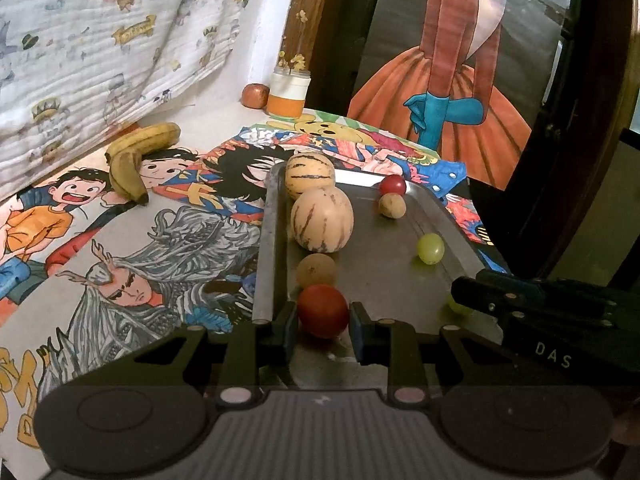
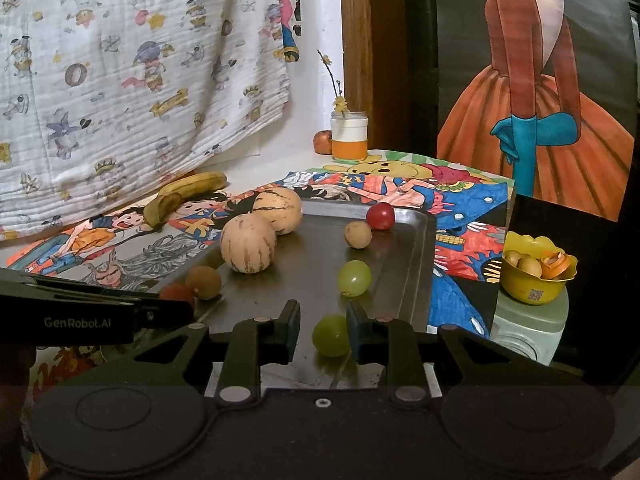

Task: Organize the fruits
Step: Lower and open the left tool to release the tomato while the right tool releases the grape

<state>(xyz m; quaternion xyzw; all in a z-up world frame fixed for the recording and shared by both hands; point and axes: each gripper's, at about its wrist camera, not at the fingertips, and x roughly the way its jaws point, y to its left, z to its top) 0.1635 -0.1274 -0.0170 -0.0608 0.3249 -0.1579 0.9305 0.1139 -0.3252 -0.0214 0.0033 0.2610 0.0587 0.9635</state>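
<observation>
The left gripper (image 1: 323, 326) was seen with its fingers pinched on a round red tomato-like fruit (image 1: 322, 310) at the near edge of the flat grey metal tray (image 1: 384, 276). The right gripper (image 2: 323, 330) was seen with its fingers narrowed around a green grape (image 2: 331, 335); contact on the left pad could not be told. Two striped tan melons (image 2: 248, 242) were noted on the tray's left side.

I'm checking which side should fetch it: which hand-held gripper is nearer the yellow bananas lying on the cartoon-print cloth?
Left. The left hand-held gripper sits at the metal tray's near-left corner, the bananas' side. The right hand-held gripper sits further right, around a green grape.
</observation>
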